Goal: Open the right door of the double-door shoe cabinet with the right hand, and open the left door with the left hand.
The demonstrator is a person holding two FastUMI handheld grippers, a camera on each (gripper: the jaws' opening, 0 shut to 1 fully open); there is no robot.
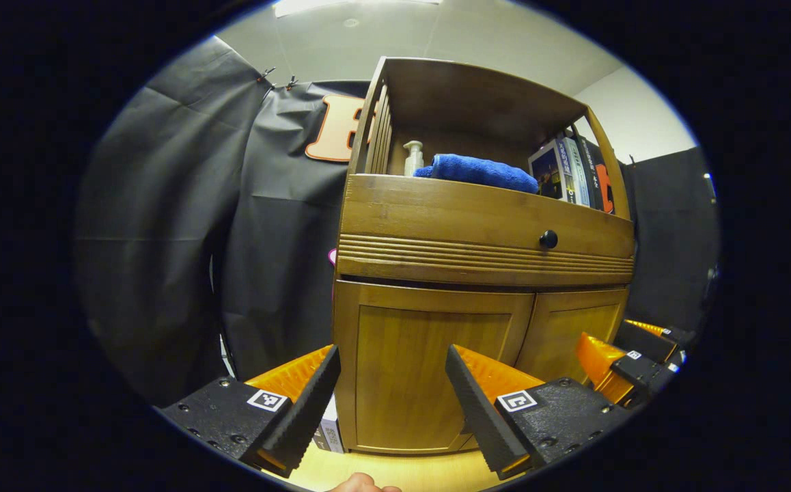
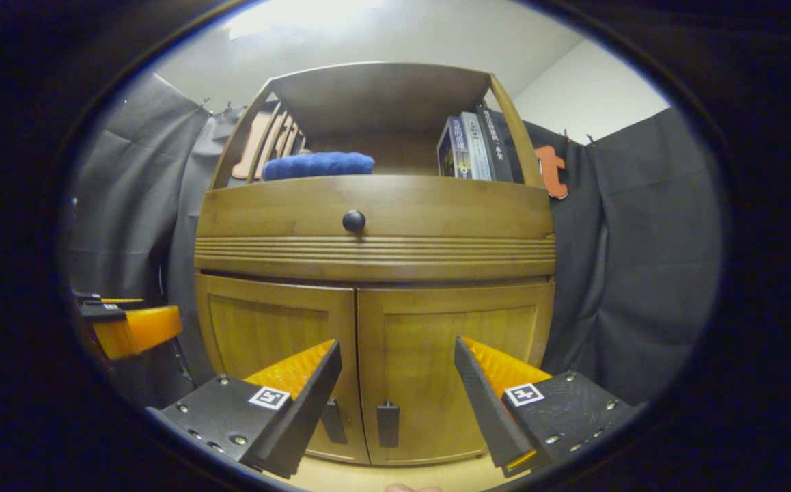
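At the bottom of the left gripper view the left hand-held gripper (image 1: 392,396) stands with its fingers spread wide, holding nothing, in front of the lower left door (image 1: 429,372) of the honey-brown wooden double-door shoe cabinet (image 1: 484,260). At the lower right of that view the other hand-held gripper shows beside the cabinet's right door (image 1: 570,342).

At the bottom of the right gripper view the right hand-held gripper (image 2: 395,393) is likewise wide apart and empty, aimed at the seam where the two doors meet. Both doors are shut, flat framed panels with a lighter grain inside. Two small dark upright handles (image 2: 387,424) sit just beside the seam near the doors' lower edge. The cabinet fills the middle of both views and stands on a pale wooden floor (image 1: 395,471).

Above the doors runs a band of ribbed grooves, then a drawer front with a round black knob (image 2: 354,221). Higher still, an open shelf carries a folded blue towel (image 1: 484,172), a white pump bottle (image 1: 413,157) and upright books (image 2: 470,147) at the right.
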